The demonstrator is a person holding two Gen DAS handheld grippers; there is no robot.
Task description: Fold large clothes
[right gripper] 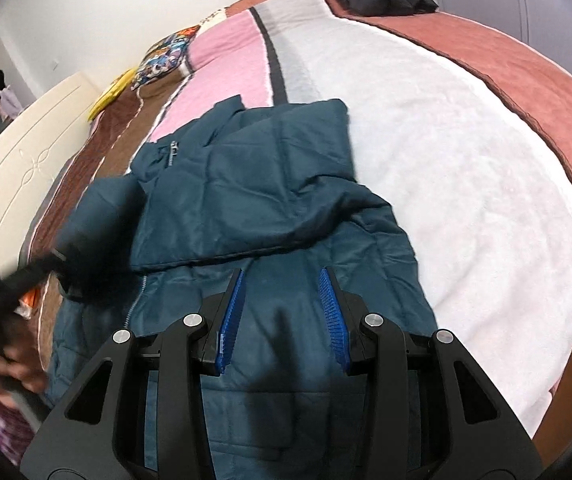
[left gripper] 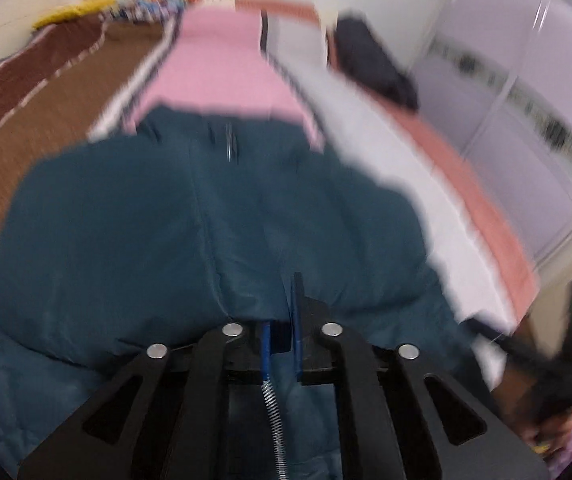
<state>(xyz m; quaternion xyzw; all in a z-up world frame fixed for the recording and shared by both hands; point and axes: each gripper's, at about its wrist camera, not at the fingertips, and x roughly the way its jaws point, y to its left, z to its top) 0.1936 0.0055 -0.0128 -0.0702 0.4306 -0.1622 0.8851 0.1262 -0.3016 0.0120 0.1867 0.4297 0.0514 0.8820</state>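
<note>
While the teal jacket (right gripper: 270, 200) lies on the striped blanket (right gripper: 425, 160), straight ahead of both tongs, the fold looks partly made: one side and sleeve are turned over the front, the side toward the left gripper (left gripper: 282, 320) not yet. That gripper's jaws are pinched on a jacket fold; the right gripper (right gripper: 282, 300) hovers above with its jaws spread. The fabric is puffy, quilted, creased.

Blurred view along the left claw (left gripper: 282, 320), its blue-padded fingers nearly together and pinching a fold of a dark teal padded jacket (left gripper: 174, 220). The jacket spreads across a bed (left gripper: 465, 184) covered in brown, pink, white and rust stripes. A black garment (left gripper: 369, 60) lies at the far edge.
</note>
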